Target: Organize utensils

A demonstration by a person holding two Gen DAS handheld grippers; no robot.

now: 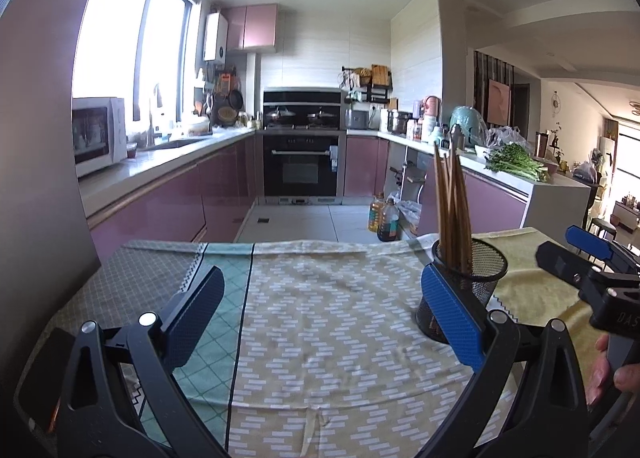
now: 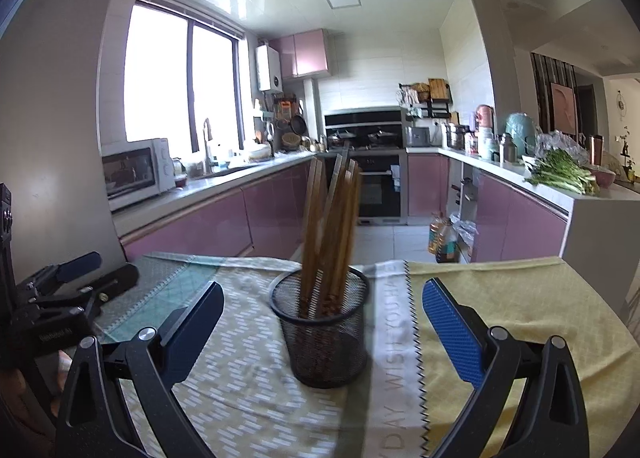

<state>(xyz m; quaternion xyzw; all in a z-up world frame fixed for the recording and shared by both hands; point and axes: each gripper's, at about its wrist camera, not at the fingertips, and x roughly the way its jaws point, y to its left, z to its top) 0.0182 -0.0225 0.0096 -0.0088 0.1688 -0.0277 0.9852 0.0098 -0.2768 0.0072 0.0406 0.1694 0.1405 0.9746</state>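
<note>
Both grippers are hovering empty over the cloth-covered table (image 2: 520, 298), each with its two fingers spread wide and nothing between them. The left gripper (image 1: 322, 306) is facing bare cloth; the right gripper (image 2: 322, 318) is framing the black mesh holder (image 2: 324, 334), which is standing upright near the middle of the table, closer to the far edge. The wooden chopsticks (image 2: 332, 218) are already sitting inside it, leaning at mixed angles.

Risk, as a judgement: the holder looks light and top-heavy, so a finger brushing its rim or the leaning sticks could be tipping it and spilling the bundle toward the far edge. The loose, overlapping cloths could also be sliding underneath.

Visibility: the chopsticks are appearing motion-blurred in the right wrist view, so their count is unclear. No other utensils are showing on the table. The near table edge is being hidden behind the gripper frames.
</note>
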